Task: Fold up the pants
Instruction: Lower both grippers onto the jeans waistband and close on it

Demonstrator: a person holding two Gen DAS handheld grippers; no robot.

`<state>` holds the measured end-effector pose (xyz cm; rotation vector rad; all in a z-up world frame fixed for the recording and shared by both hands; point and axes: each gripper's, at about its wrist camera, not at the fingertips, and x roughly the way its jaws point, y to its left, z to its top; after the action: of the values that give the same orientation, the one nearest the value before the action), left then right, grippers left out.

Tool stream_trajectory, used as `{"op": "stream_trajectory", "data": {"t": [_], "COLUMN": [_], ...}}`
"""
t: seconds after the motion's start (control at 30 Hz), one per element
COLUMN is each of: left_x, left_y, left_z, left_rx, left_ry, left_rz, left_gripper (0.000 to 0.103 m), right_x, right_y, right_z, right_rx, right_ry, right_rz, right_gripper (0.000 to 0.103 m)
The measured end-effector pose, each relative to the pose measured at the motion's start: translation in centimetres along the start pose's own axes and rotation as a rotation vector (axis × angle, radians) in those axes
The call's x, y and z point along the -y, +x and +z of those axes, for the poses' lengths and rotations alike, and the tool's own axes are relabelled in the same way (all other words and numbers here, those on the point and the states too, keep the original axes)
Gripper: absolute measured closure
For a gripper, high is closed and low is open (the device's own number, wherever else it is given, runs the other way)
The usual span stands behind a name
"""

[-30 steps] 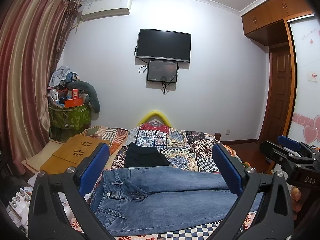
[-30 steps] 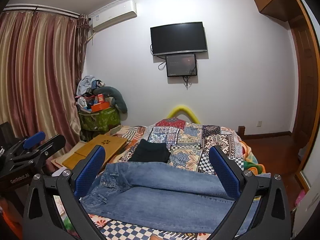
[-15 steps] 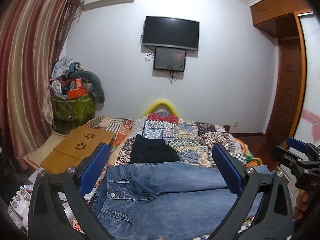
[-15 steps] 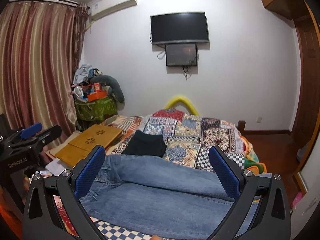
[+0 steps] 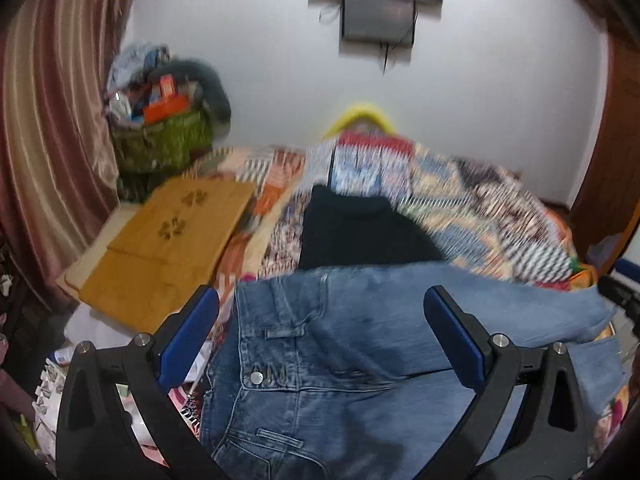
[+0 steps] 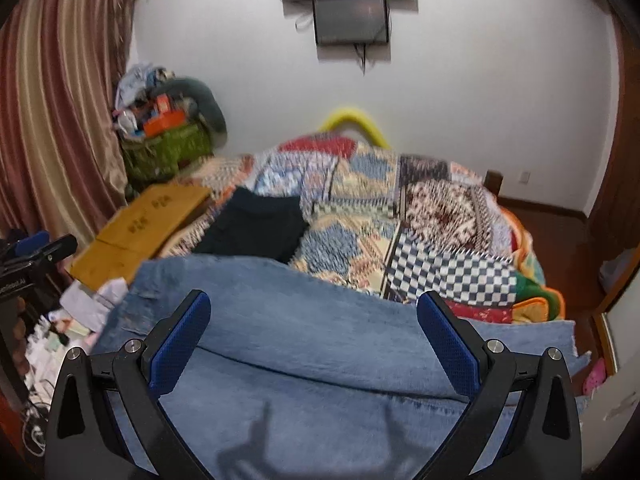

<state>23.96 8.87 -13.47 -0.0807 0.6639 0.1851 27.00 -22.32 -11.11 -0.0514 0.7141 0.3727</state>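
We are holding both hand-held grippers, left (image 5: 322,320) and right (image 6: 314,322), spread wide above the jeans (image 5: 360,360) lying flat across the bed (image 6: 440,216), readying to pinch waist and legs.

Lying spread across the near end of a bed (image 6: 452,276), under its patchwork quilt (image 6: 360,216): blue jeans (image 5: 360,340), waistband toward the left, legs running off to the right. Resting just beyond the jeans on the same quilt: a folded black garment (image 5: 360,232). Sitting along the bed's left edge, partly overlapping the quilt: a wooden lap tray (image 5: 172,240) with cut-out flower patterns.
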Motion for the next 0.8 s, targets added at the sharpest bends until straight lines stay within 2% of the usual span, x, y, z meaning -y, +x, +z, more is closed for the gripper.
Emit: {"op": "stream_trajectory", "data": {"t": [0.07, 0.17, 0.33, 0.47, 0.6, 0.67, 0.73, 0.8], "left_x": [-0.8, -1.5, -1.7, -2.3, -3.6, -4.0, -4.6, -5.1], "left_y": [3.1, 6.8, 11.5, 14.6, 18.2, 19.7, 21.1, 22.0], "left_z": [-0.5, -1.4, -2.1, -1.8, -1.3, -1.5, -1.8, -2.2], "left_rx": [-0.059, -0.13, -0.203, -0.264, -0.323, -0.368, -0.403, -0.416], "left_ry": [-0.006, -0.004, 0.05, 0.071, 0.049, 0.053, 0.046, 0.021], "left_rz": [-0.011, 0.011, 0.045, 0.059, 0.05, 0.063, 0.087, 0.068], "left_gripper": [0.0, 0.0, 0.0, 0.015, 0.023, 0.035, 0.037, 0.039], "right_x": [0.7, 1.4, 2.6, 3.3, 3.0, 2.8, 2.7, 2.8], "right_y": [2.2, 5.3, 9.2, 12.3, 15.0, 16.1, 17.1, 18.1], "right_z": [-0.1, -0.1, 0.1, 0.4, 0.7, 0.9, 1.0, 1.1], "right_rx": [-0.047, -0.14, -0.224, -0.277, -0.319, -0.328, -0.336, -0.365], "right_ry": [-0.009, -0.072, -0.11, -0.101, -0.139, -0.17, -0.202, -0.216], "right_rz": [-0.008, -0.028, 0.032, 0.062, 0.101, 0.109, 0.118, 0.129], "right_gripper": [0.001, 0.001, 0.001, 0.001, 0.002, 0.003, 0.008, 0.015]}}
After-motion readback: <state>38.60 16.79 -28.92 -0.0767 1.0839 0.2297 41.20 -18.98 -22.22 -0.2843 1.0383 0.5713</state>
